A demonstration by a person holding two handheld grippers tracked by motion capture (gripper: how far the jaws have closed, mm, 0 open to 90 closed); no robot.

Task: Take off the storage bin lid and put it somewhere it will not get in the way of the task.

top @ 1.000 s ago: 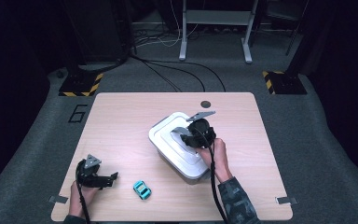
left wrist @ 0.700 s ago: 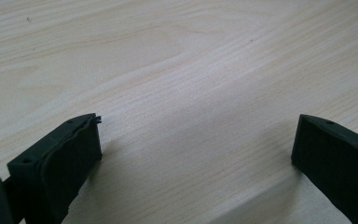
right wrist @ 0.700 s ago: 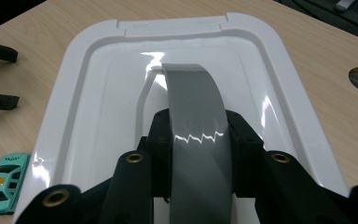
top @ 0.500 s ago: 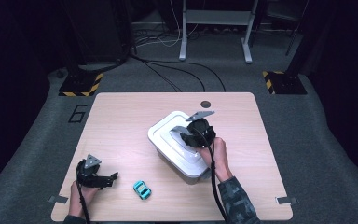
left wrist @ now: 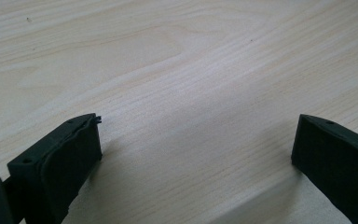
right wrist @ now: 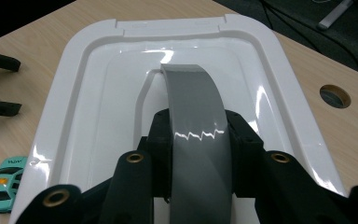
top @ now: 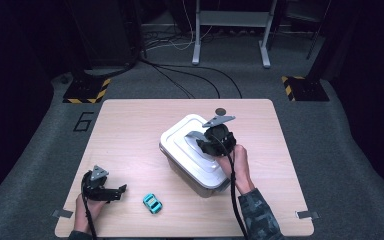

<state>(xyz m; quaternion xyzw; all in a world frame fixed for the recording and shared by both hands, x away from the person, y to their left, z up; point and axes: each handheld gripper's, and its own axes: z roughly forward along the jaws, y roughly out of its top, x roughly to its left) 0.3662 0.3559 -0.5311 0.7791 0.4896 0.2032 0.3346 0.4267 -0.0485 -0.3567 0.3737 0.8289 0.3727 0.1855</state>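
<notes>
Claw work on the right [top: 203, 142] looks settled: its jaws are clamped on the grey handle [right wrist: 196, 116] arching over the white lid [right wrist: 98, 93] of the bin [top: 180, 165], and against the frames from a second ago nothing about that grip differs. Lid, bin and hand sit where they sat (no lift, no tilt that I can make out). So the change is really no change; the grasp appears finished and the pull upward not yet begun, which I take to mean the lid is about to come off rather than already loosening.

Bin stands mid-counter [top: 130, 130], a little right of centre, lid fully seated on it. Near the front edge lies a small teal car [top: 152, 203], just left of the bin's near corner.

Left claw [top: 120, 190] rests low on the counter beside the car, jaws spread wide with only bare wood between them, unmoved too.
</notes>
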